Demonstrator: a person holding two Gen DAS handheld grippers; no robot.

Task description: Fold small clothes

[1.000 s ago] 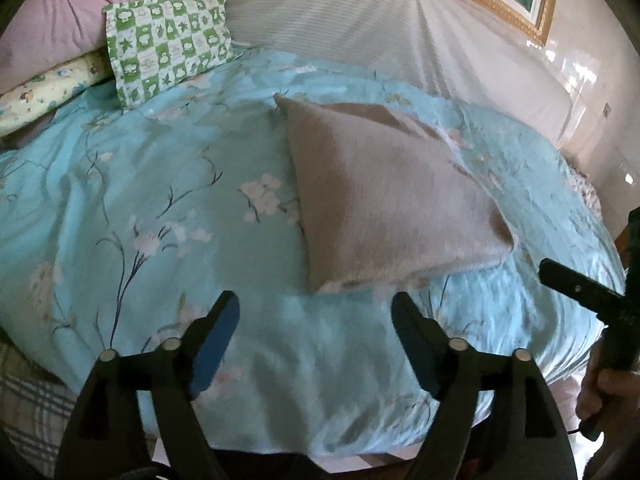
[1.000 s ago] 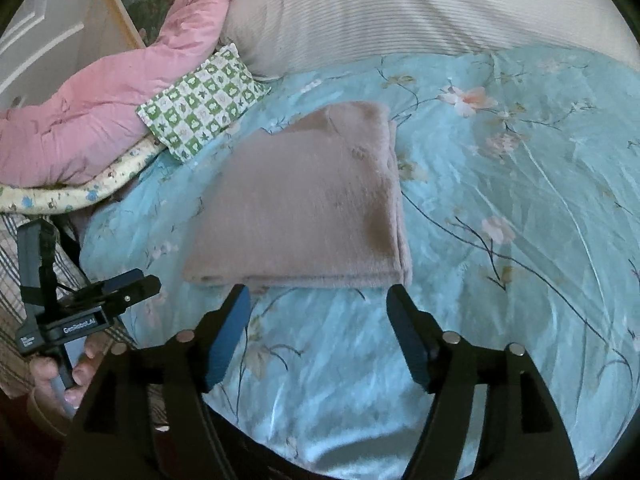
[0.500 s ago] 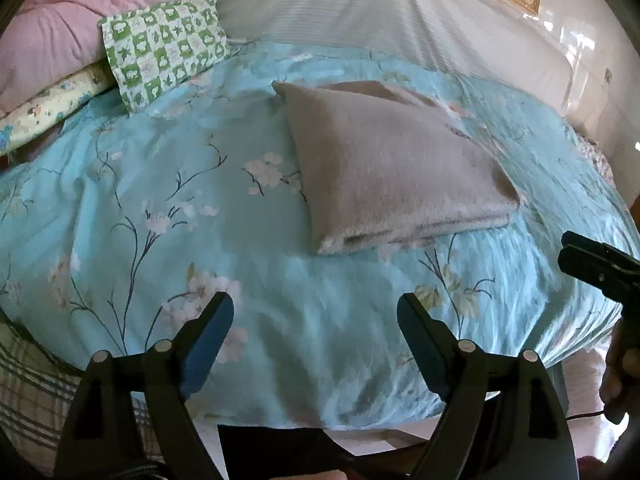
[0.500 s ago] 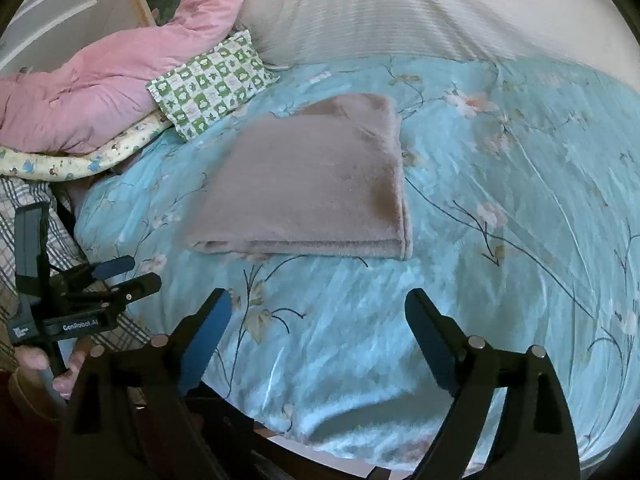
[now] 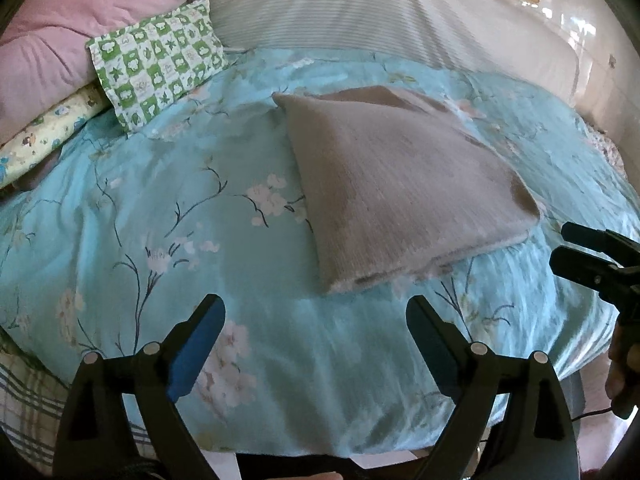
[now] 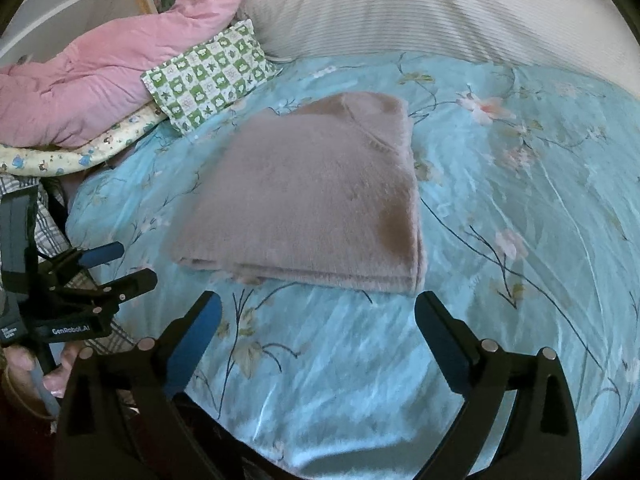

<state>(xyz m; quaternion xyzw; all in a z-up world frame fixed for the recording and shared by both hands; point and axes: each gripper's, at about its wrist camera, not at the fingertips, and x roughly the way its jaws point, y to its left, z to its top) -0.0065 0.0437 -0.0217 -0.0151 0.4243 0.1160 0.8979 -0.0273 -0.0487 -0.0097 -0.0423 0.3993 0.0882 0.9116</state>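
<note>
A folded taupe fuzzy garment (image 5: 400, 188) lies flat on the turquoise floral bedspread (image 5: 160, 208); it also shows in the right wrist view (image 6: 312, 196). My left gripper (image 5: 316, 312) is open and empty, hovering above the bedspread just short of the garment's near edge. My right gripper (image 6: 318, 308) is open and empty, also just short of the near folded edge. Each gripper appears at the edge of the other's view: the right one (image 5: 592, 260), the left one (image 6: 100, 268).
A green checked pillow (image 5: 156, 64), a pink quilt (image 5: 60, 28) and a yellow patterned pillow (image 5: 44, 140) lie at the back left. A large striped white cushion (image 5: 380, 12) stands behind. The bed's front edge (image 5: 300, 444) is just below the grippers.
Both grippers drew back toward the bed's front edge half a second ago, then came slightly closer again. The folded garment has not moved. Both stay open.
</note>
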